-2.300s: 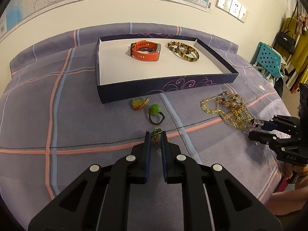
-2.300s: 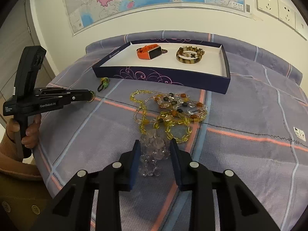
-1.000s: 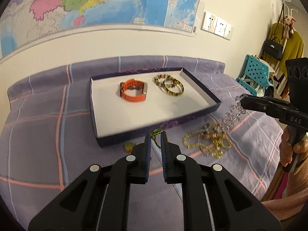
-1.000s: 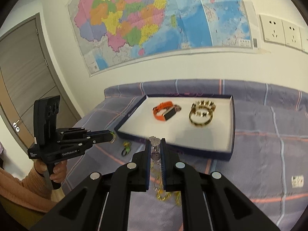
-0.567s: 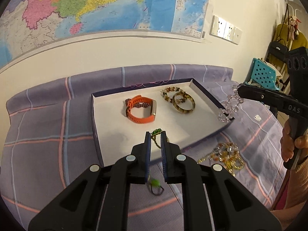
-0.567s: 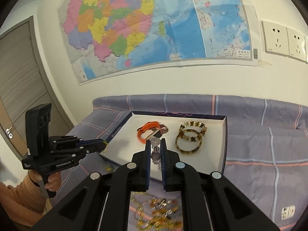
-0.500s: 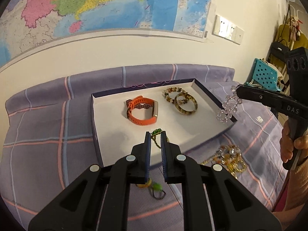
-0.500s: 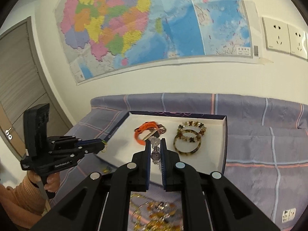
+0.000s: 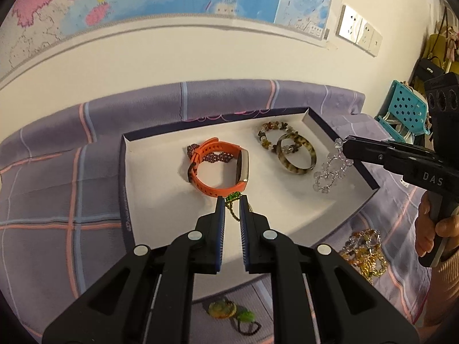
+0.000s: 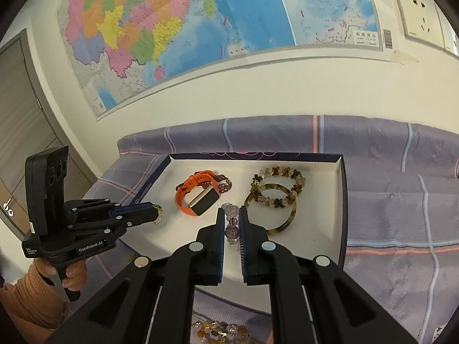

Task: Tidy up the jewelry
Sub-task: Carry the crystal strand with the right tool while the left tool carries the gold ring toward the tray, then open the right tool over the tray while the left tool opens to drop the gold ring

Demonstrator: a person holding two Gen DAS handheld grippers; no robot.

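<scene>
A dark blue tray (image 9: 125, 189) with a white floor holds an orange watch (image 9: 218, 166), a beaded bracelet (image 9: 271, 132) and a mottled bangle (image 9: 297, 159). My left gripper (image 9: 232, 200) is shut on a green-stone chain piece (image 9: 233, 197) above the tray's front. It also shows in the right wrist view (image 10: 156, 212). My right gripper (image 10: 231, 215) is shut on a clear crystal bracelet (image 10: 231, 223). The bracelet hangs over the tray's right side in the left wrist view (image 9: 330, 169).
On the purple plaid cloth (image 9: 57, 195) in front of the tray lie an orange-green stone piece (image 9: 221, 308), a green stone ring (image 9: 245, 316) and a heap of yellow bead necklaces (image 9: 363, 253). A wall with a map stands behind. A teal chair (image 9: 404, 114) is at the right.
Both grippers picked their pieces up from the cloth, lifted them, and moved forward over the tray. The crystal bracelet now hangs inside the tray's right edge.
</scene>
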